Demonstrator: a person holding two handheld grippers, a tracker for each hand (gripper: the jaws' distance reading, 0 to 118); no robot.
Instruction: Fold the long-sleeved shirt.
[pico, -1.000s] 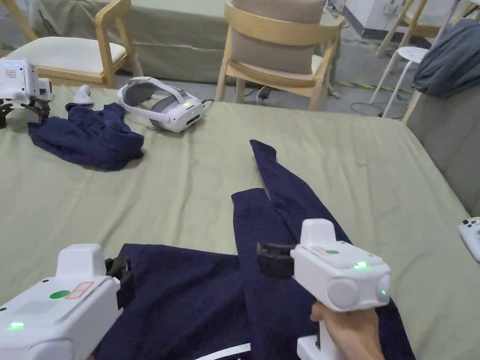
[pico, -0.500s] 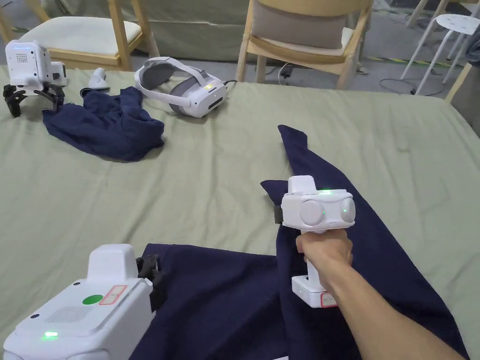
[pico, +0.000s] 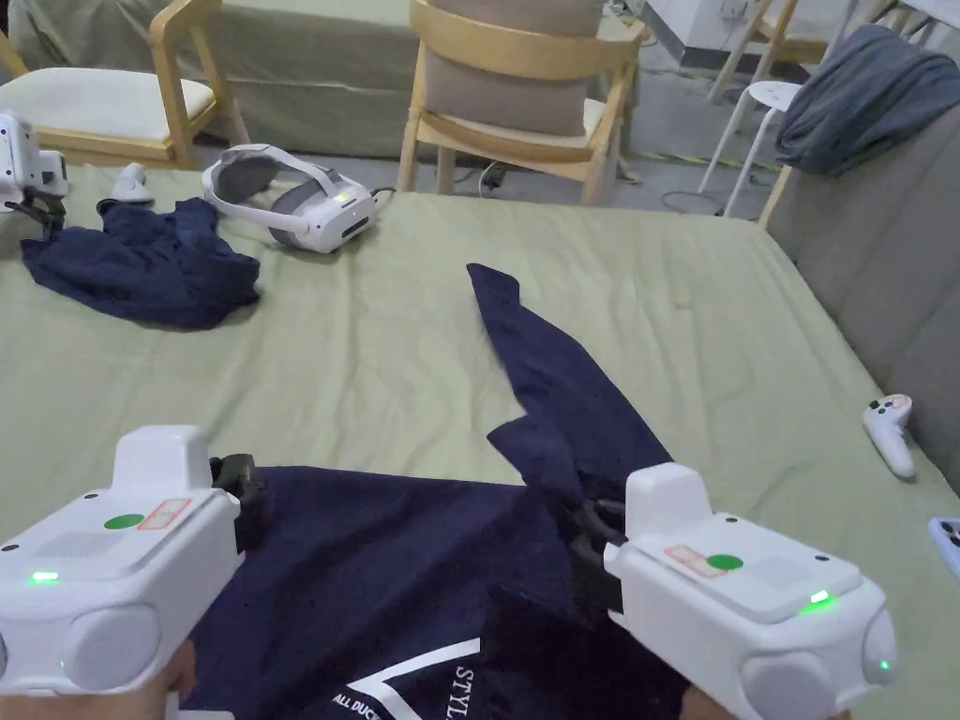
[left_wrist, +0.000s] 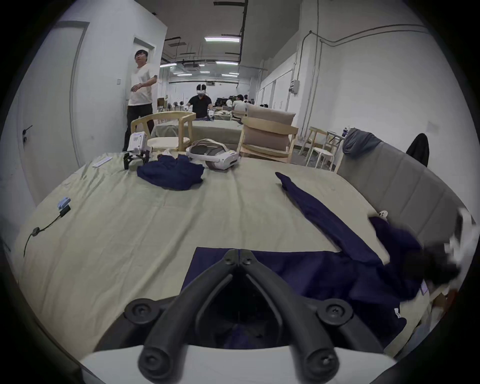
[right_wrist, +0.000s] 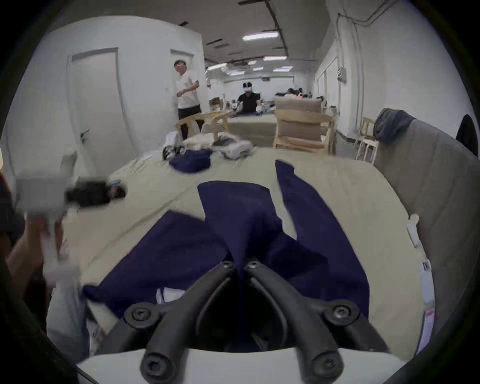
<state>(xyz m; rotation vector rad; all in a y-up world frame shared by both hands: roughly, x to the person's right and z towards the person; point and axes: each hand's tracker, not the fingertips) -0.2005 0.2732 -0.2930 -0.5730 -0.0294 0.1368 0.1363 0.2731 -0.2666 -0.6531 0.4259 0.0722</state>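
— Shirt (pico: 394, 572), where does it lie?

— It lies on the near part of the tabletop (pico: 394, 375), dark blue, with white print at the near edge. One sleeve (pico: 544, 366) stretches from the body toward the far right.

— And the right tool (right_wrist: 240, 265)?

— In the right gripper view its jaws are pressed together on a fold of the shirt, and the cloth rises from the tips in a small peak. In the head view it is at the near right, at the base of the sleeve.

— The left tool (left_wrist: 238, 257)?

— Its tips meet at the far left edge of the shirt body. If cloth is between them, I cannot tell.

— What else is on the tabletop?

— A second dark blue cloth (pico: 141, 267) far left, crumpled. Just beside it a white headset (pico: 300, 202), and a white controller (pico: 889, 433) near the right edge. Behind stands a wooden chair (pico: 525, 94).
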